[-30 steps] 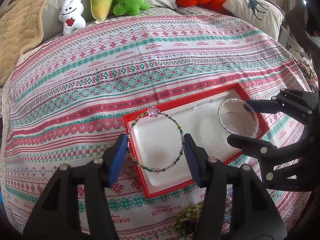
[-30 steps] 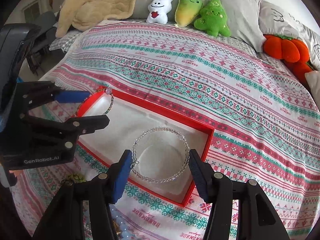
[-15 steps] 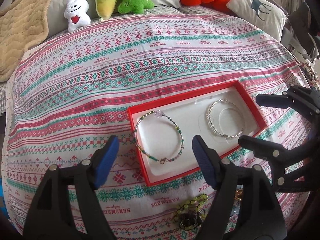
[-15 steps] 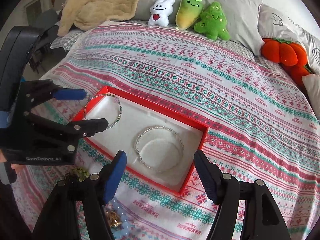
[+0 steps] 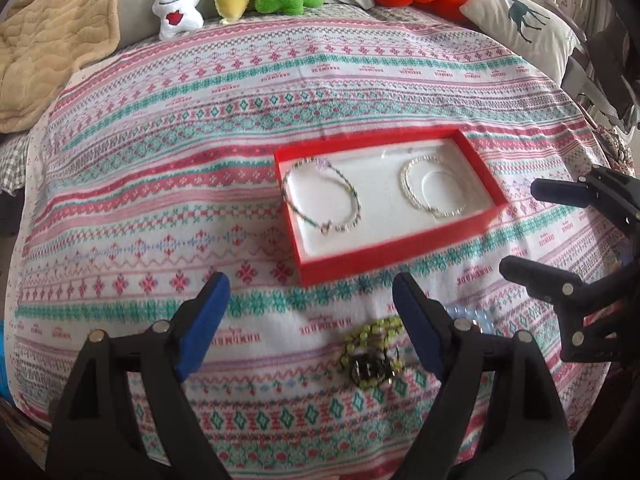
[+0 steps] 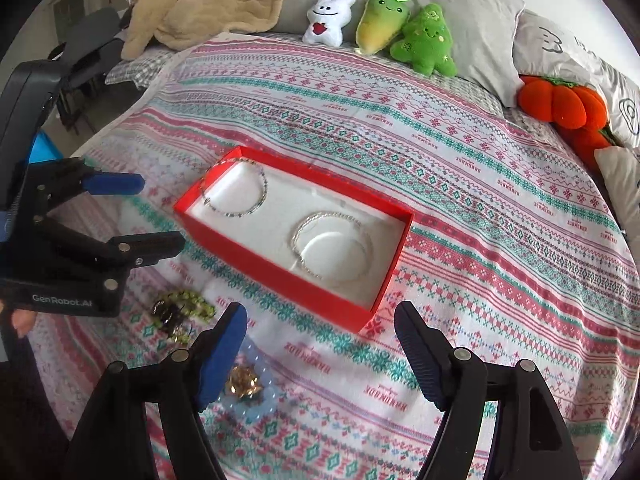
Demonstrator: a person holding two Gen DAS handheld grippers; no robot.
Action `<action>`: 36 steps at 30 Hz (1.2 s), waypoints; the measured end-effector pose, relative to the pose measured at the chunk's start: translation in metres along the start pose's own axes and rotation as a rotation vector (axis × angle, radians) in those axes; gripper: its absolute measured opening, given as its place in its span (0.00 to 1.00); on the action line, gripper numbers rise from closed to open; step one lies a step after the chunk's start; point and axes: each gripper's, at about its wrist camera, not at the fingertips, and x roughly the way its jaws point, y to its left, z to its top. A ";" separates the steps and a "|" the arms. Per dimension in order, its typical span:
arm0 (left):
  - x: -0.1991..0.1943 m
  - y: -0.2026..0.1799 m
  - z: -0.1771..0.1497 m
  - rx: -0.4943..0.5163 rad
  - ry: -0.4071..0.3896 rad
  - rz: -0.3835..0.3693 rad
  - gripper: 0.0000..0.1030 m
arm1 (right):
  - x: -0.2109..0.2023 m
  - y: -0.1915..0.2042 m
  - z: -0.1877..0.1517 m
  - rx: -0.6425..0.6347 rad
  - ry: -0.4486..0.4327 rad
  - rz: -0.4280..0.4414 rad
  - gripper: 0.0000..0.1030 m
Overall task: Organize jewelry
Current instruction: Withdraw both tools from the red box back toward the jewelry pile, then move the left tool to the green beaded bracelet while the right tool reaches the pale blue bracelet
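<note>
A red box [image 5: 384,258] with a white lining lies on the patterned bedspread. A coloured bead bracelet [image 5: 355,204] rests flat in its left half and a silver bracelet [image 5: 404,188] in its right half. My left gripper [image 5: 309,284] hangs short of the box's near wall, its jaws opening with nothing between them. My right gripper [image 6: 320,312] is also short of the box [image 6: 280,276], jaws opening and empty. A green bead bracelet [image 5: 370,360] with a dark piece lies loose near the left gripper's right finger. Pale blue beads [image 6: 256,400] and a gold piece [image 6: 240,380] lie by the right gripper's left finger.
Three plush toys [image 6: 376,24] line the far edge of the bedspread. An orange plush pumpkin [image 6: 560,104] and grey pillows sit at the far right, and a beige blanket [image 5: 44,40] is heaped at the far left. A hand shows at the left edge under the left gripper [image 6: 160,212].
Both grippers let go of their bracelets, which now lie in the box. Both pulled back toward the near side, and their jaws spread wider.
</note>
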 end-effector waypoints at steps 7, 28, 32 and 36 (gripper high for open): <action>-0.007 -0.003 -0.023 0.011 0.018 -0.008 0.81 | -0.006 0.002 -0.021 0.028 0.021 0.006 0.76; -0.005 -0.001 -0.094 0.010 0.011 -0.029 0.81 | -0.006 0.015 -0.090 0.069 0.015 0.003 0.76; -0.003 -0.001 -0.101 0.023 0.000 -0.048 0.81 | -0.004 0.023 -0.098 0.039 0.014 0.010 0.76; -0.002 -0.004 -0.101 0.040 -0.019 -0.075 0.81 | 0.000 0.031 -0.102 0.022 0.022 0.029 0.76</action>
